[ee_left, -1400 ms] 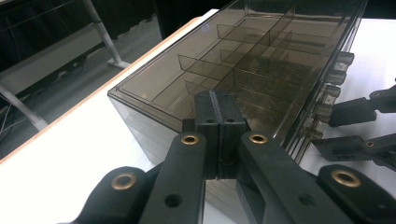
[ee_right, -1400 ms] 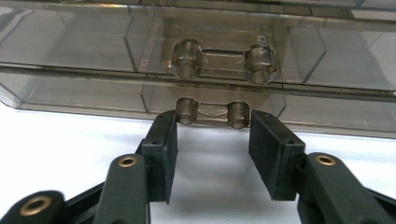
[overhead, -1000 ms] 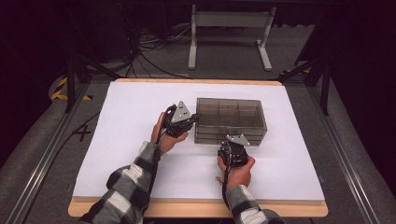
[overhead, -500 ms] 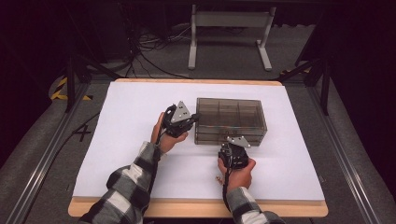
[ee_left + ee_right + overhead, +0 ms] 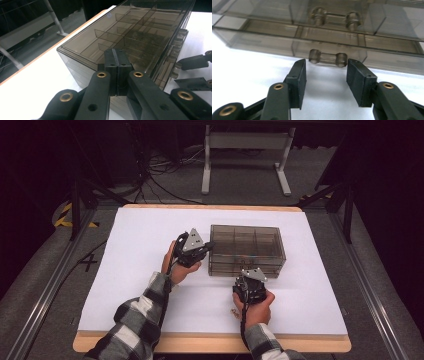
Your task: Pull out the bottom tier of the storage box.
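Smoked drawer box (image 5: 247, 249) mid-table; both grippers at it.

The right gripper view reveals the lower drawer handle (image 5: 327, 58) just beyond the right gripper (image 5: 326, 75), whose jaws have just been opening and stand apart, nothing between them. The left gripper (image 5: 117, 65) is fully closed, empty, at the box's left end.

Closed tongs (image 5: 117, 72) – against smoky organizer box (image 5: 100, 42)

black-and-white plaid sleeves (image 5: 142, 317); black grippers with brass rivets, each topped by a grey three-cornered plate (image 5: 194, 240).
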A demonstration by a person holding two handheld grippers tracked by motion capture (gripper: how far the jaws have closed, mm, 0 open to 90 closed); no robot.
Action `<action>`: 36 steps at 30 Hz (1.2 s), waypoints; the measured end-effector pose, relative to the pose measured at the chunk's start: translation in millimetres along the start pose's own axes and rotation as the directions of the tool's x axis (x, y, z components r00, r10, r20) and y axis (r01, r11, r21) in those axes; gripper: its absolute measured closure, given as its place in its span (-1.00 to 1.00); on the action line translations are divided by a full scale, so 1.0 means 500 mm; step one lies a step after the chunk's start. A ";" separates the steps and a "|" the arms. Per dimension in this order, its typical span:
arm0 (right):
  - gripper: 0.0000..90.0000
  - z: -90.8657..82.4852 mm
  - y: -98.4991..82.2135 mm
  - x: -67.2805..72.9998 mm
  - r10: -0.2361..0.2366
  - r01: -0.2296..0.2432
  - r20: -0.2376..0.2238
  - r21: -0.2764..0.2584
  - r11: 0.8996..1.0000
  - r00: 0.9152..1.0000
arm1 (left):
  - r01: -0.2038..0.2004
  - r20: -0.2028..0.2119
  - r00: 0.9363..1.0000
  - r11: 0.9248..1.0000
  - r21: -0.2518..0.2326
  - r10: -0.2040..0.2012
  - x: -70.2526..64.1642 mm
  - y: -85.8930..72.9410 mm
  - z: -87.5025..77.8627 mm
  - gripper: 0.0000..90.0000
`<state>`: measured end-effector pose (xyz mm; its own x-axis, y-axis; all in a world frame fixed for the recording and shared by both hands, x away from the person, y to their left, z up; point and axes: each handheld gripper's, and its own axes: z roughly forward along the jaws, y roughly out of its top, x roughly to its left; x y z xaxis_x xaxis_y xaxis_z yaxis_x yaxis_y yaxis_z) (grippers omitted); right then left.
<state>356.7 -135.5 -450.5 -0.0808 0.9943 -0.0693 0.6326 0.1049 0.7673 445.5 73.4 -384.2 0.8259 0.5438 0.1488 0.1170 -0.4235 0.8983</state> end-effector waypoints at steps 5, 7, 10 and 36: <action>0.07 -0.012 -0.009 -0.007 -0.031 0.031 -0.045 -0.016 0.999 0.998 | 0.014 0.018 1.000 1.000 -0.011 -0.014 0.004 -0.002 -0.012 0.87; 0.07 -0.016 -0.012 -0.014 -0.046 0.045 -0.063 -0.026 0.999 0.997 | 0.032 0.020 0.999 0.999 -0.027 -0.031 0.009 -0.003 -0.024 0.86; 0.05 -0.023 -0.016 -0.022 -0.068 0.063 -0.121 -0.049 0.997 0.990 | 0.043 0.011 0.999 0.999 -0.033 -0.042 0.012 -0.006 -0.044 0.82; 0.07 -0.084 -0.008 -0.191 -0.345 0.273 -0.282 -0.264 0.925 0.895 | 0.049 0.047 0.997 0.995 0.086 -0.053 -0.044 -0.089 -0.101 0.49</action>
<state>329.8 -231.5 -420.2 -0.5079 0.8489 -0.1465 0.3597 0.3635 0.8593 394.2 117.1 -406.7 0.8437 0.5306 0.0814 0.2039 -0.4571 0.8657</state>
